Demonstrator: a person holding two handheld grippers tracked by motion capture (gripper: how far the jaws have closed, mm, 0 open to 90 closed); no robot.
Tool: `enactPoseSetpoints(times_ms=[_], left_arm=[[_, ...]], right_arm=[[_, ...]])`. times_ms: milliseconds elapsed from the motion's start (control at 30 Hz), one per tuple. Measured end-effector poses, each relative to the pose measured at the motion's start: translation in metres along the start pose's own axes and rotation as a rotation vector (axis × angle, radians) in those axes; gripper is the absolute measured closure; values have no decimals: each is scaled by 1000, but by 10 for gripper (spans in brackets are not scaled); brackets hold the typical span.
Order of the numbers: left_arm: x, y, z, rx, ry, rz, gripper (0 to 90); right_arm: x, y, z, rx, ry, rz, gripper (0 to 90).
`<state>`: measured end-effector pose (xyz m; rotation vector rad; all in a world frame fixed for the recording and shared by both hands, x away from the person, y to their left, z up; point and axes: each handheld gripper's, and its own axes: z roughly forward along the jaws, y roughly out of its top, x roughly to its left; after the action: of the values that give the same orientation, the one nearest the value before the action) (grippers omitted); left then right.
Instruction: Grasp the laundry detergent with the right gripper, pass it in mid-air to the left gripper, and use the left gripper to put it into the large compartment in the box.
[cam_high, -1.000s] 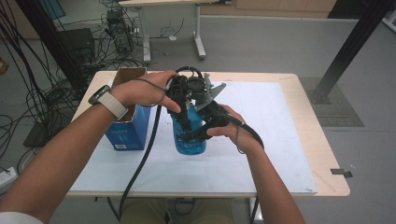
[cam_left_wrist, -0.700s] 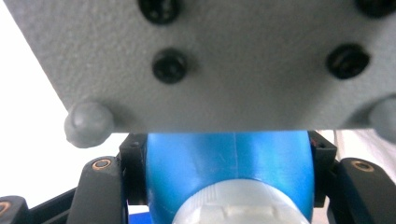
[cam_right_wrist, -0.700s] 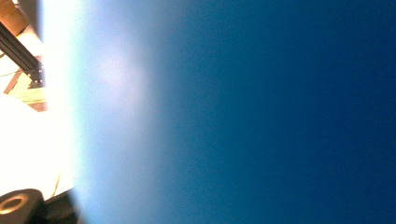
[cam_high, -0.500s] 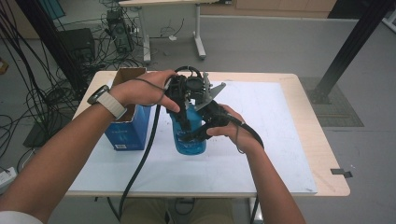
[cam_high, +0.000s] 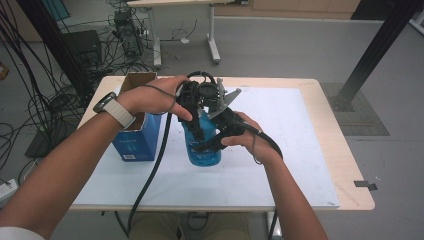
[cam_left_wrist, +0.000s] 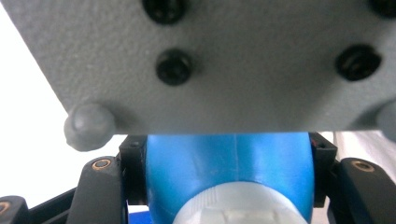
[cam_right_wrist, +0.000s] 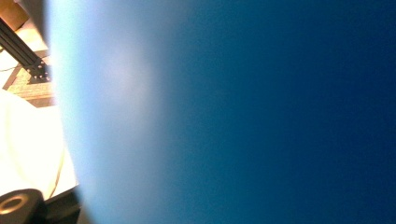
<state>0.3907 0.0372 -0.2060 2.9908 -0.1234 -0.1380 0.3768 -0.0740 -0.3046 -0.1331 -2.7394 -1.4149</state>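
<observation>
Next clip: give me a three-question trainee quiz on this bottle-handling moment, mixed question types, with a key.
1. True or false: the blue bottle lies on its side on the white mat.
2. Which gripper clamps the bottle near its top? A) left gripper B) right gripper C) neither
3. What stands on the table on the left-hand side of the bottle in the high view?

Key:
1. False; it stands upright.
2. A; the left gripper view shows its jaws on either side of the blue bottle just behind the pale cap.
3. An open blue cardboard box.
</observation>
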Motion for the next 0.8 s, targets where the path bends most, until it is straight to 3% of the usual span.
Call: enactPoseSetpoints(times_ms=[100,167,367,467,500,800], left_arm=[[0,-1,0,-1,-3,-2,380],[0,-2,0,0,-2,-1,379],[-1,-3,0,-9,-3,-4,379],[0,-4,0,-10,-2,-3,379],[0,-3,0,-10,0,-2,379],[0,-3,0,-13,-1,-3,379]], right_arm=[[0,1,0,2,3,-2,437],[3,2,0,1,20,24,437],[1,2,1,3,13,-1,436],[4,3,0,15,22,39,436],[2,2,0,10,13,8,436],[1,2,1,7,16,10,436]])
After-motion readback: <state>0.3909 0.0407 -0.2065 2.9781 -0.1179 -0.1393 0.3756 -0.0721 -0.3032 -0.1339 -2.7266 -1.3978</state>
